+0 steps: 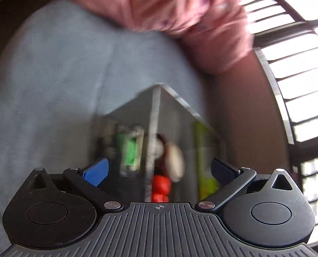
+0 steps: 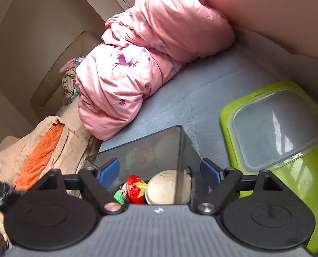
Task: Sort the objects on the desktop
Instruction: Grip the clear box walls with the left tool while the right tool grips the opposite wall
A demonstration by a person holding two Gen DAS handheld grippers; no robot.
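A clear acrylic box (image 2: 150, 141) stands on a blue-grey sheet and also shows, blurred, in the left wrist view (image 1: 156, 111). It holds a red crochet toy (image 2: 135, 187), a beige ball (image 2: 165, 187) and green pieces (image 1: 130, 152). My left gripper (image 1: 159, 172) is open and empty, just above the box. My right gripper (image 2: 160, 171) is open and empty, its blue pads (image 2: 109, 170) on either side of the box's top corner, not touching anything that I can see.
A lime green bin with a clear lid (image 2: 276, 132) stands right of the box. A pink quilt (image 2: 148, 53) lies behind, and beige and orange cloth (image 2: 41, 152) at the left. Window bars (image 1: 298, 75) are at the right.
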